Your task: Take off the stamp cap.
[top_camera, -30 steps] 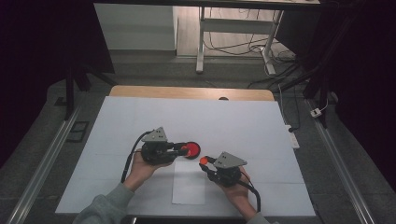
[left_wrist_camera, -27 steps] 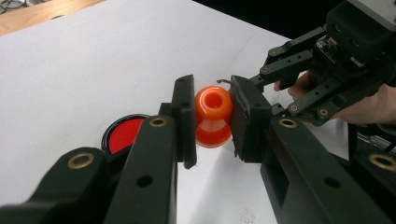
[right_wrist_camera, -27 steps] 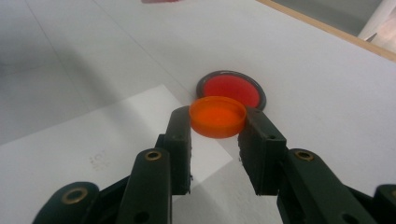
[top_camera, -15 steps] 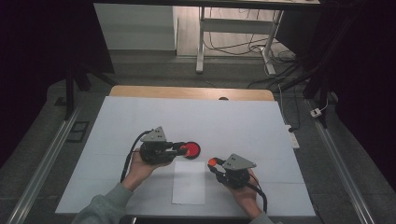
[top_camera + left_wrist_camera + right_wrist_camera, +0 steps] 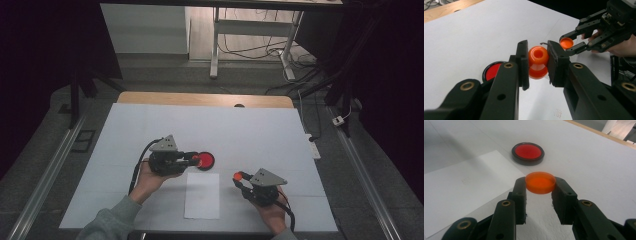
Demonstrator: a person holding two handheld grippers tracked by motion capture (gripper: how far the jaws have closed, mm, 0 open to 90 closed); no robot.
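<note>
Orange plastic is what I hold in both claws at this moment. My left claw (image 5: 537,62) pinches a small orange bottle (image 5: 538,62) between its two black pads; the bottle lies sideways in the grip, with its open mouth turned toward the camera of the left gripper view. From the high view I see this claw (image 5: 192,158) just above the white bench (image 5: 250,130), near its middle, with the tips pointing to the right. My right claw (image 5: 540,185) pinches a flat orange cap (image 5: 540,182) by its rim, and the cap sits level between the pads, a little above the bench surface. In the high view this cap (image 5: 238,176) is a small bright spot at the tip of the right claw (image 5: 241,179), which is to the right of the left one and nearer to me, well apart from the bottle. A round black dish with red inside (image 5: 528,153) rests on the bench, close to the tips of the left claw. A white sheet of paper (image 5: 202,195) lies flat between my two hands, near the front edge.
</note>
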